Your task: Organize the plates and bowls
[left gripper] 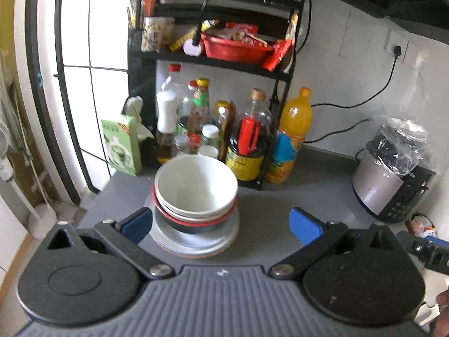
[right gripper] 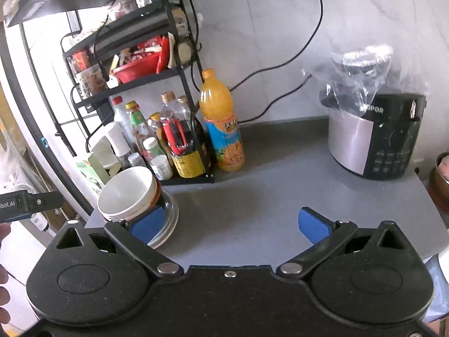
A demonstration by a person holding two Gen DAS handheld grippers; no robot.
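Observation:
A white bowl [left gripper: 196, 185] sits on top of nested bowls, one with a red rim [left gripper: 193, 221], on a stack of plates [left gripper: 196, 241] on the grey counter [left gripper: 308, 196]. My left gripper [left gripper: 221, 226] is open and empty, just in front of the stack, its left pad beside the plates. The same stack shows in the right wrist view, with the white bowl [right gripper: 126, 193] on the plates [right gripper: 168, 219] at the left. My right gripper [right gripper: 230, 224] is open and empty over bare counter, to the right of the stack.
A black shelf rack [left gripper: 213, 61] with sauce bottles and a red basket stands behind the stack. An orange juice bottle [left gripper: 291, 137] stands at its right. A rice cooker [right gripper: 376, 140] under a plastic bag sits at far right. A green box [left gripper: 120, 146] stands left of the stack.

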